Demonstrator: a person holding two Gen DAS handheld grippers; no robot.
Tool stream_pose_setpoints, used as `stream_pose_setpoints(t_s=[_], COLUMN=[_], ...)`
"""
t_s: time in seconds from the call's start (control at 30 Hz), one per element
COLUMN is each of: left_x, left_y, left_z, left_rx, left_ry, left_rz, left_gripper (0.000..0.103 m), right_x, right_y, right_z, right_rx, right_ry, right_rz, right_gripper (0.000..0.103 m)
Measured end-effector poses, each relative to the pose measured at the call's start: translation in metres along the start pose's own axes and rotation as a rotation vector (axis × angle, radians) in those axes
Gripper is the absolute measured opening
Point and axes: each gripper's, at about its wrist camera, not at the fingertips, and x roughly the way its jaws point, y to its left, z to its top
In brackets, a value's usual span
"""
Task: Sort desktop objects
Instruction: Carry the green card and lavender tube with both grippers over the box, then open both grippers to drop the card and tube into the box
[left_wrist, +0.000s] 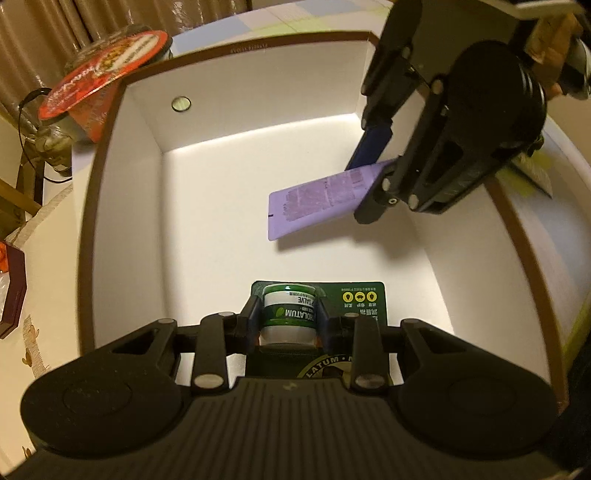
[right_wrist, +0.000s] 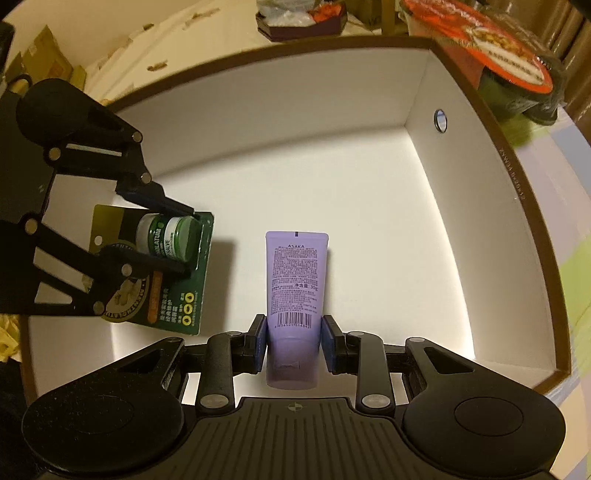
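- Nearest the left wrist lens, the left gripper (left_wrist: 287, 320) is clamped on the salve jar (left_wrist: 289, 309) in its green blister card (left_wrist: 364, 300), low over the white box's (left_wrist: 258, 177) floor.
- Light, stiff card; the jar bulge looks like the firmest hold.
- Right gripper (right_wrist: 294, 343) is clamped near the cap end of the purple cream tube (right_wrist: 295, 273); soft and squeezable, likely light.
- Tall brown-rimmed walls surround both; the floor between them is bare.
- An instant noodle cup (left_wrist: 107, 70) stands just outside the box.

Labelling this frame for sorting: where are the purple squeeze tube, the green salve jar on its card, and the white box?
purple squeeze tube (right_wrist: 294, 273), right wrist view, printed body.
green salve jar (left_wrist: 288, 312), left wrist view, label.
white box (right_wrist: 369, 206), right wrist view, bare floor.
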Motion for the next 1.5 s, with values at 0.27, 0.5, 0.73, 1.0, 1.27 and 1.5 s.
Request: stream_pose_setpoints(t_s=[0.27, 0.5, 0.73, 1.0, 1.27, 1.5], left_x=[0.024, 0.018, -0.002, -0.042, -0.077, -0.095], left_y=[0.000, 0.002, 0.004, -0.001, -0.019, -0.040], left_z=[0.002, 0.003, -0.001, -0.008, -0.011, -0.015], left_rx=[0.011, -0.021, -0.047, -0.080, -0.076, -0.064], left_ry=[0.082, 0.087, 0.082, 0.064, 0.047, 0.034], left_rz=[0.017, 0.052, 0.067, 0.099, 0.140, 0.170], left_gripper=[0.032, 0.066, 0.075, 0.083, 0.086, 0.090], right_x=[0.019, 0.011, -0.009, -0.036, -0.072, -0.079], right_y=[-0.018, -0.028, -0.025, -0.008, 0.003, 0.027], right_z=[0.011, 0.014, -0.002, -0.014, -0.024, -0.030], right_rx=[0.013, -0.015, -0.034, -0.060, -0.103, -0.122], right_ry=[0.053, 0.036, 0.027, 0.011, -0.035, -0.071], right_rz=[-0.006, -0.014, -0.019, -0.023, -0.041, -0.062], right_gripper=[0.030, 0.079, 0.079, 0.079, 0.094, 0.094])
